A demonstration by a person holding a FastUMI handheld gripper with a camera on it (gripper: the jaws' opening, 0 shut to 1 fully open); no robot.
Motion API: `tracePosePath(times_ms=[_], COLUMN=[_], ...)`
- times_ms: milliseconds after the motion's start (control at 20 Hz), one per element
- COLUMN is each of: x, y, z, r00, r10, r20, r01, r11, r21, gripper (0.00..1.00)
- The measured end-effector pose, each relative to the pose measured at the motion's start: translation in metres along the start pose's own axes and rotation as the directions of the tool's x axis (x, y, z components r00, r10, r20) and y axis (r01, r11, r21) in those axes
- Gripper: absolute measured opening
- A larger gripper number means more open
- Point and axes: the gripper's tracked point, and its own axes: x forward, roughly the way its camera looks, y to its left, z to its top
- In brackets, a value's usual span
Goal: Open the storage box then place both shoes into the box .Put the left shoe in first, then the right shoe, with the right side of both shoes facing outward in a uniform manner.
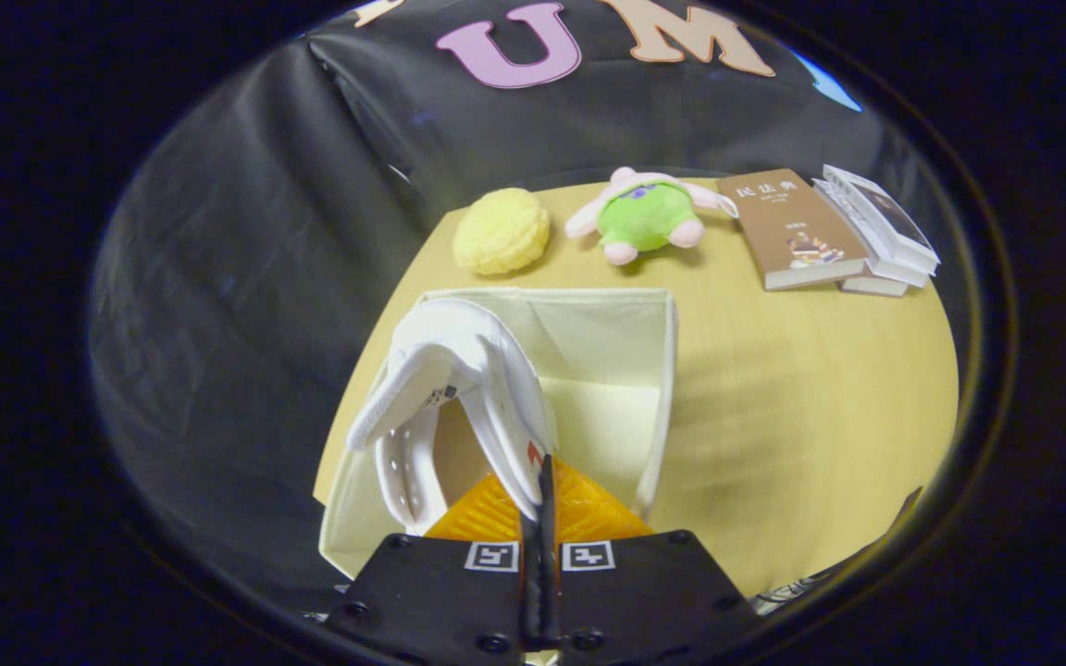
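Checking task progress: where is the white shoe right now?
In the gripper view, the white shoe hangs pinched in the closed gripper, over the open storage box, near its left wall.

Open-topped storage box (588,319) on the table (811,407), with the gripper (544,490) above its near side, fingers pinched on the collar of a white shoe (459,388) that fills the box's left half; the right half and floor lie free. Beyond the box, a yellow ball (501,231) and plush toy (649,215) stand near the far wall, books (829,231) far right. Bare tabletop right of the box gives open passage
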Motion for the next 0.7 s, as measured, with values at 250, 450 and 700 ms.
tracePosePath(times_ms=[250,450,700], x=[-0.015,-0.044,-0.075], y=[0.023,0.029,-0.001], z=[-0.003,0.009,0.024], r00=[0.995,0.982,0.968], r10=[0.097,0.171,0.158], r20=[0.017,0.079,0.195], r01=[-0.097,-0.172,-0.152], r11=[0.995,0.985,0.987], r21=[0.004,-0.001,-0.047], gripper=[0.23,0.43,0.70])
